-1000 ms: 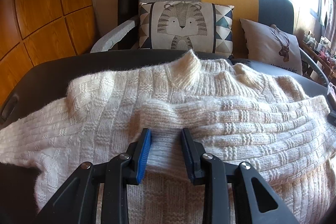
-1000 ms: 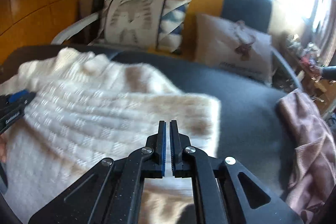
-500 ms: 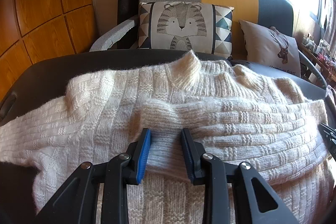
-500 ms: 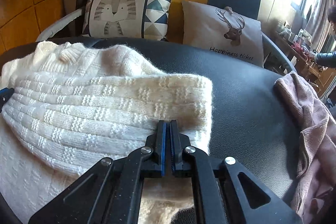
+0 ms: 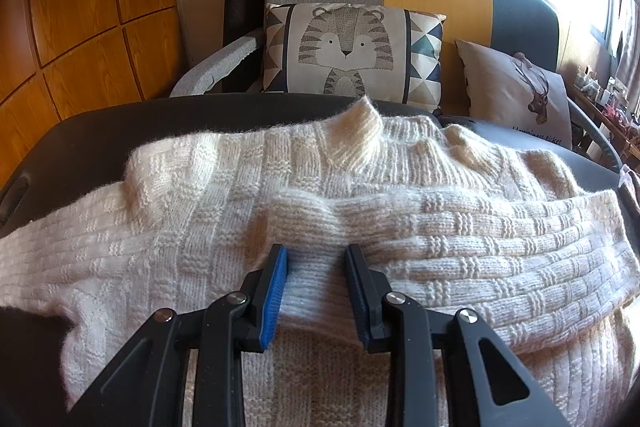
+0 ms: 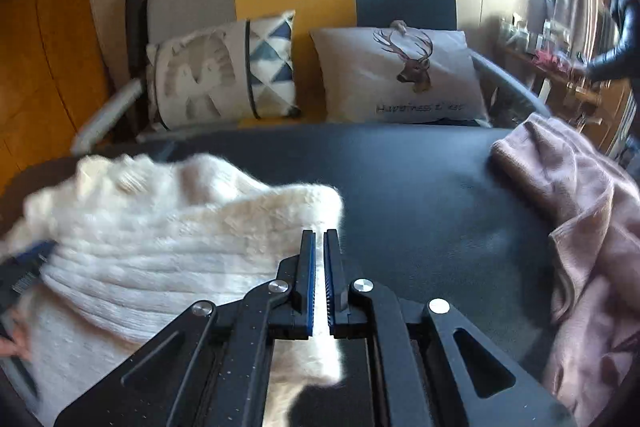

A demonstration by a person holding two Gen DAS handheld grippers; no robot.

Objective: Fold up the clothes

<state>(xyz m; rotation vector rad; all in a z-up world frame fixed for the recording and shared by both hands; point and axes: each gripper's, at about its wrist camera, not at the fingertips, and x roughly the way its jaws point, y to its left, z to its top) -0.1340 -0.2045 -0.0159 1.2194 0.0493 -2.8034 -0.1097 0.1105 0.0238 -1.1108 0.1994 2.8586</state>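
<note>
Sweater (image 5: 168,239), cream chunky knit, sleeve folded across (L gripper (image 5: 316,287) pinching cuff), R gripper (image 6: 319,283) closed, empty

Black grippers (image 5: 316,291), blue-padded jaws, silver screws (image 6: 279,285)

Open dark bench (image 6: 420,195) mid-frame in the right wrist view, cloth on both flanks.

There the bare strip runs from centre toward the upper middle, bounded at left by the cream sweater (image 6: 168,239) and at right by the heaped pink garment (image 6: 580,219). In the left wrist view the sweater fills the lower frame; free bench shows only in the band above it at upper left. Beyond the far edge the tiger cushion (image 5: 352,55) and deer cushion (image 6: 404,75) block passage.
</note>
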